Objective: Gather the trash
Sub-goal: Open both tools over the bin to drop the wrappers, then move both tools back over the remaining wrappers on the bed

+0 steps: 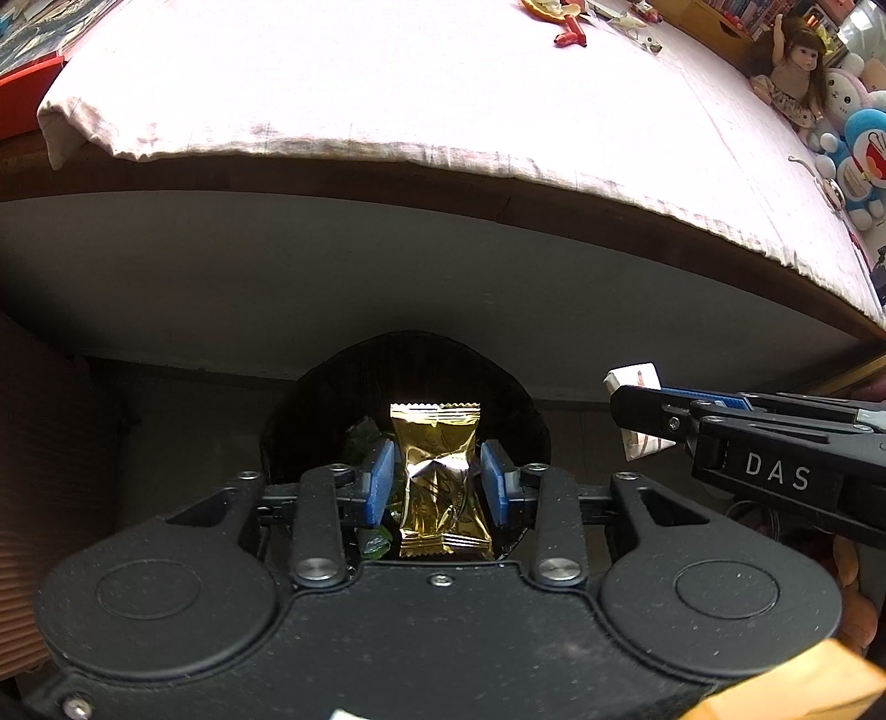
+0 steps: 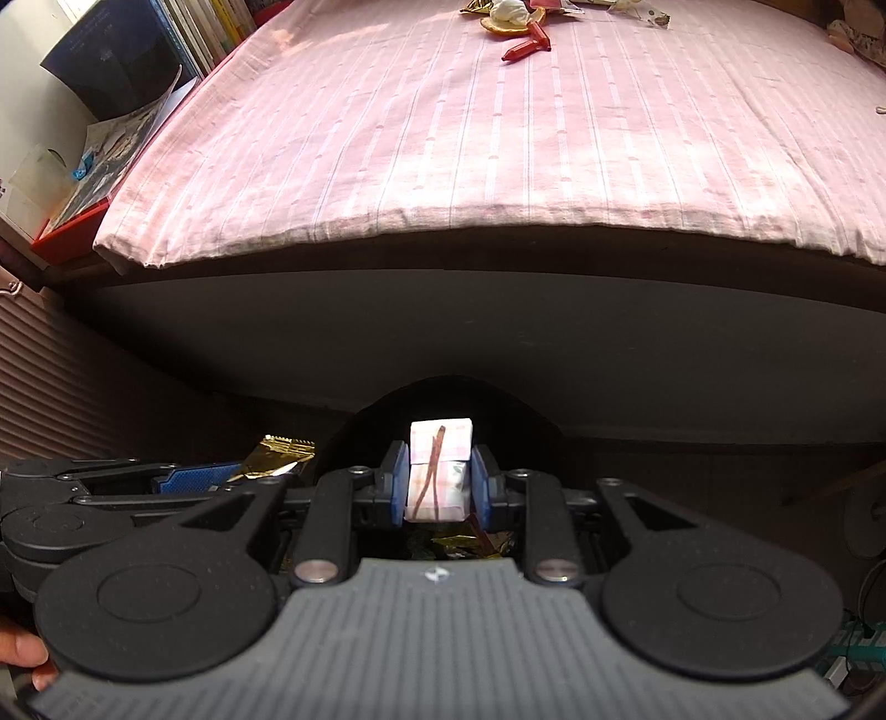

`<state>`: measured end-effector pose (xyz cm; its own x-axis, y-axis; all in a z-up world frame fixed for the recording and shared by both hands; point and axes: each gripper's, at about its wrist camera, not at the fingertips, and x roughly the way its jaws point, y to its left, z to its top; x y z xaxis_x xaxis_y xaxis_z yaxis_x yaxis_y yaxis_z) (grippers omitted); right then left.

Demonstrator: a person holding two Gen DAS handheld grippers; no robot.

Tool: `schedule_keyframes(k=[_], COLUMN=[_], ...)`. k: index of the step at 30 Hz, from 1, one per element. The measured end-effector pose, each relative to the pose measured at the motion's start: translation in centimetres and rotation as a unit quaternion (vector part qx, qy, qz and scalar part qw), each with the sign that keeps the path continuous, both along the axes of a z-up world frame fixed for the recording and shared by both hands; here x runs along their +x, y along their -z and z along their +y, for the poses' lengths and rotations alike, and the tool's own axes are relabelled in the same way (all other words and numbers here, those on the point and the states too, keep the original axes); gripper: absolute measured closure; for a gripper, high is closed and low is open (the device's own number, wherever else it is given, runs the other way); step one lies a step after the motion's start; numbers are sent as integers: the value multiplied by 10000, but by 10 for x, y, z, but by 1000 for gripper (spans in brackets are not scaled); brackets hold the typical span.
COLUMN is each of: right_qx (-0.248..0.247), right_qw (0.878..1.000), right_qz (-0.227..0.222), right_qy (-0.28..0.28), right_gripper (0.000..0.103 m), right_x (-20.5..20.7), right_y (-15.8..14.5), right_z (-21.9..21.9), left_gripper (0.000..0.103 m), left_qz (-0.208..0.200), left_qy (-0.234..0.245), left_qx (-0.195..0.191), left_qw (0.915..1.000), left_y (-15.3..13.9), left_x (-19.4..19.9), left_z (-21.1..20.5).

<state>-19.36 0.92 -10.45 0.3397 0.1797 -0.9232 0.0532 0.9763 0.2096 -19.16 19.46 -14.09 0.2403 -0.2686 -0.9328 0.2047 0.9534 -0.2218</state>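
Nearest, the left gripper (image 1: 437, 481) is clamped on a gold foil candy wrapper (image 1: 440, 471), held above a black trash bin (image 1: 332, 399) on the floor that already contains green and gold wrappers. Just right of it, the right gripper (image 2: 437, 484) is closed on a white folded packet (image 2: 437, 476), also over the bin. Both await release. Further off, the pink-striped bed (image 2: 498, 166) has litter at its far end: a red wrapper (image 2: 526, 47) and orange peel (image 2: 506, 25). Judged partly complete.
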Motion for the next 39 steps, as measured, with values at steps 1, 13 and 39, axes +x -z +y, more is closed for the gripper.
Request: schedule_keyframes(k=[1, 13, 39], right_qx=[-3, -13, -869], right_qw=[10000, 9998, 9729], right_qz=[5, 23, -1588], right_qy=[4, 174, 1441], right_gripper=[70, 53, 34], right_x=[0, 6, 52], right_y=[1, 4, -123], right_z=[0, 4, -63], left_gripper=[68, 38, 21], left_qz=[2, 8, -1656], left_qy=[-2, -89, 368], left_qx=[-4, -49, -830], left_qw=[10000, 9999, 9820], left_y=[1, 5, -116], left_x=[0, 8, 99], left_z=[0, 6, -41])
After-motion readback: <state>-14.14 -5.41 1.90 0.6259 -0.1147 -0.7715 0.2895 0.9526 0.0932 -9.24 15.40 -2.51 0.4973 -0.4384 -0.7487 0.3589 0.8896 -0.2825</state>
